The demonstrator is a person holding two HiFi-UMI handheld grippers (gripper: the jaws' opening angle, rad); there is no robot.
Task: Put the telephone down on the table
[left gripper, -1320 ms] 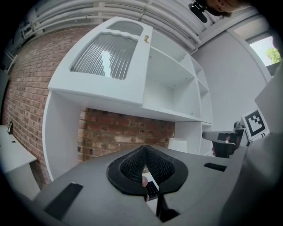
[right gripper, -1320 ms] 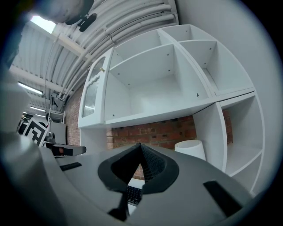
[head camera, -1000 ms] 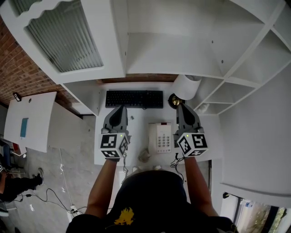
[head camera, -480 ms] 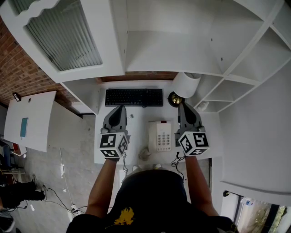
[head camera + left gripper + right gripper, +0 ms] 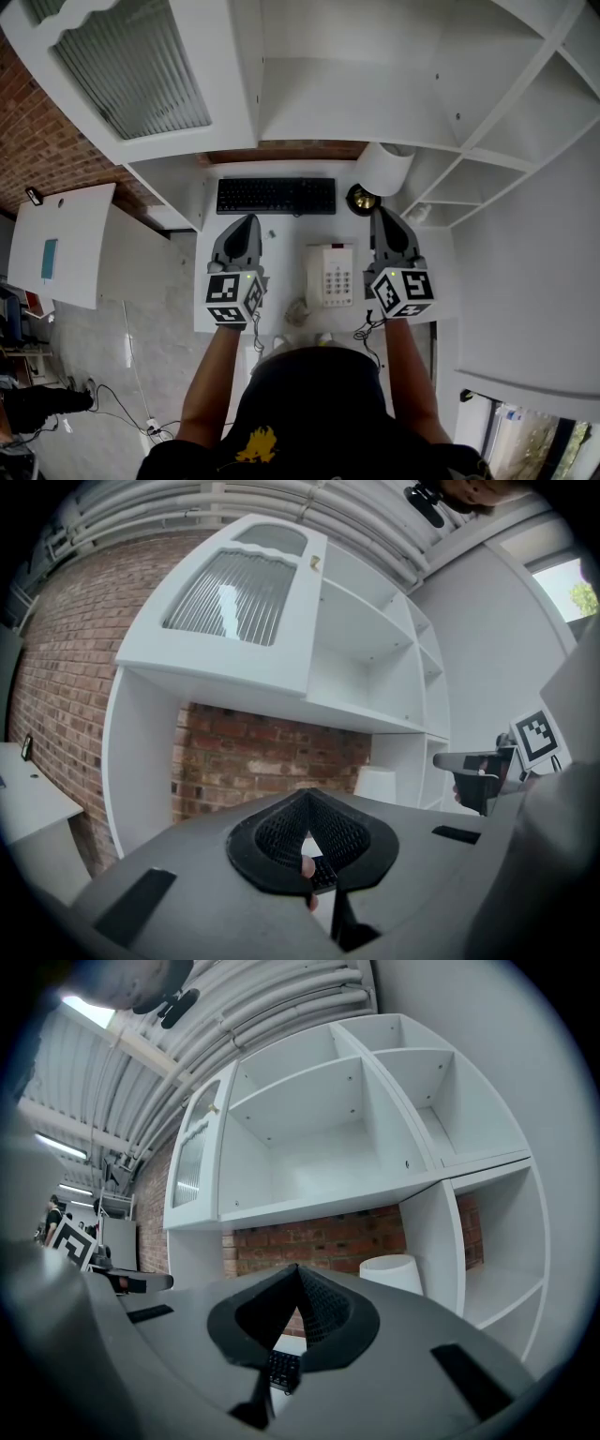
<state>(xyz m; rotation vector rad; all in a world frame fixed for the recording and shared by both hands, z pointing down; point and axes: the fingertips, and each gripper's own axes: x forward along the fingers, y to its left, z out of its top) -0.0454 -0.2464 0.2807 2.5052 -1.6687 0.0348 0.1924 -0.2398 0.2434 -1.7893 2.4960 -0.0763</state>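
The left gripper (image 5: 249,221) and the right gripper (image 5: 381,215) hover over the near half of the white table (image 5: 286,264). Both are clenched on nothing, jaws pressed together. Between them, touched by neither, the white telephone (image 5: 330,275) lies flat on the tabletop. Its coiled cord (image 5: 298,319) is bunched at the front edge. Farther back sits a black keyboard (image 5: 277,196), then a white lampshade (image 5: 384,172) against the brick wall (image 5: 281,157), under white shelves (image 5: 375,84).

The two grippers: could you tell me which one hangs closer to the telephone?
The right gripper, which is just beside the right edge of the white telephone. The left gripper is farther off, across a bare strip of table.
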